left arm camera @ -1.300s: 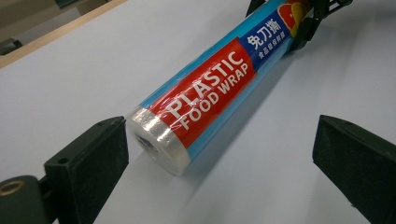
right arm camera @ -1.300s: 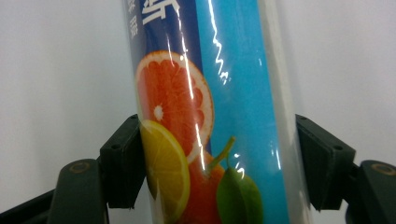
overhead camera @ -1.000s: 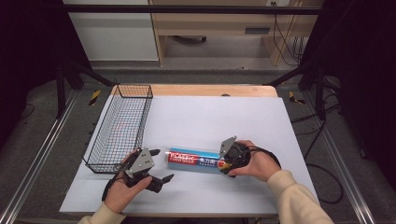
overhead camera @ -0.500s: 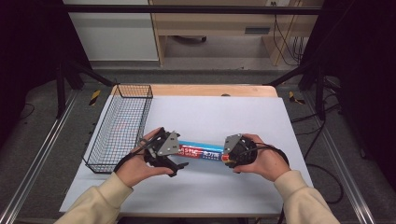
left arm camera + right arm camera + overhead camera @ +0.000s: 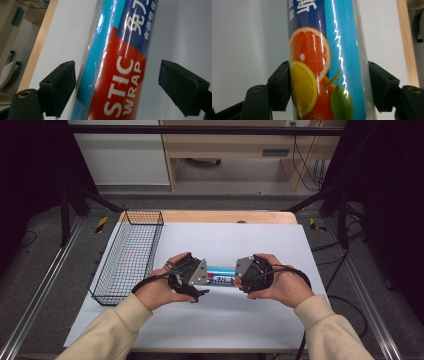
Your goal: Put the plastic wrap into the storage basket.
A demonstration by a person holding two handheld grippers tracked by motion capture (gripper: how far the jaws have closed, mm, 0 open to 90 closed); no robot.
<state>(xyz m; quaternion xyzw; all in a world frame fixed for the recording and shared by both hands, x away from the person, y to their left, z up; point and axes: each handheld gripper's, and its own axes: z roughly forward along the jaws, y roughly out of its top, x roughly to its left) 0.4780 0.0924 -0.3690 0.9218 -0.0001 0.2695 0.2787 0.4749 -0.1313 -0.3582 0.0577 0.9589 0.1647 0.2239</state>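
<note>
From the high view, your left gripper [image 5: 202,281] and right gripper [image 5: 239,279] face each other over the white table [image 5: 220,325], and the plastic wrap roll [image 5: 221,275] runs between them, its long axis straight from one to the other, across the table. A wire basket [image 5: 127,256] stands just outside your left hand; past the table's wooden far edge lie a grey floor and pale cabinets.

In the left gripper view, the roll [image 5: 117,62] rises between your fingers [image 5: 60,87], leaning slightly right at the top. Your jaws have just been closing; the left pad sits about at the film, while the right pad stands clear with white table showing in the gap.

In the right gripper view, both pads [image 5: 280,85] press the roll [image 5: 324,62] at its fruit-printed end, clamped tight, its length pointing away from your fingers.
</note>
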